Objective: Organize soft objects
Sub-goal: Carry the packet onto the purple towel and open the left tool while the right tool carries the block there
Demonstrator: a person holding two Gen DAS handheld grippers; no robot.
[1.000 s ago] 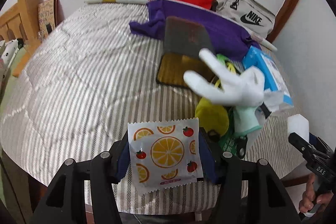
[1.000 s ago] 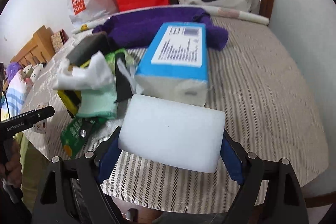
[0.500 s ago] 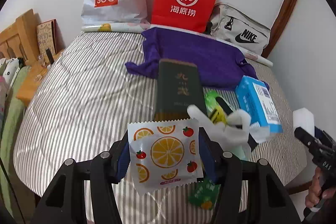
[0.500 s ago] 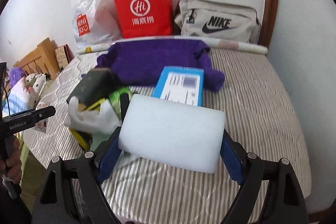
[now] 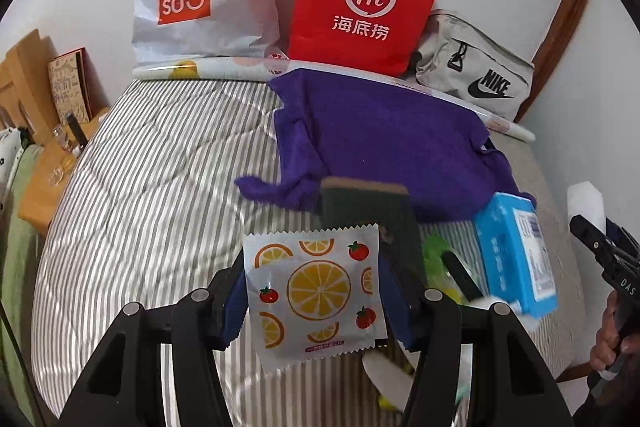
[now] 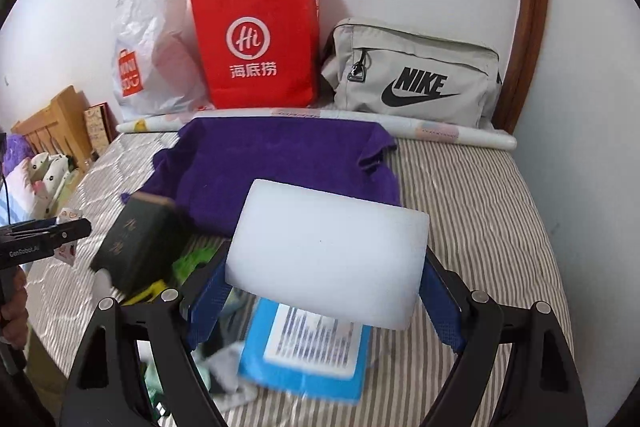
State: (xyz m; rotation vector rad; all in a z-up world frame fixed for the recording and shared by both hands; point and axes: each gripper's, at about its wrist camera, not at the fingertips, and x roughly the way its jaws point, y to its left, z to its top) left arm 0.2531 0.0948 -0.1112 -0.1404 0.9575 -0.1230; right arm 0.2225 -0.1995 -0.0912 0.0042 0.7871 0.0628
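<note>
Both loads have risen off the bed (image 5: 152,187) since a second ago. The left hand-held gripper (image 5: 314,293) pinches the fruit-print packet (image 5: 316,287); the right hand-held gripper (image 6: 326,267) clamps the white foam block (image 6: 328,255). The clutter pile (blue tissue pack (image 6: 308,355), dark box (image 6: 136,243)) now sits lower and nearer, while the far purple towel (image 5: 392,147) and bags fill the view, so I judge both are being carried toward the far side for sorting.

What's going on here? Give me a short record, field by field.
Place: striped bed
Left tongs: shut on fruit-print packet
Right tongs: shut on white foam block
Bed middle: purple towel
Below foam block: blue pack
Against wall: red bag, white plastic bag, grey pouch
</note>
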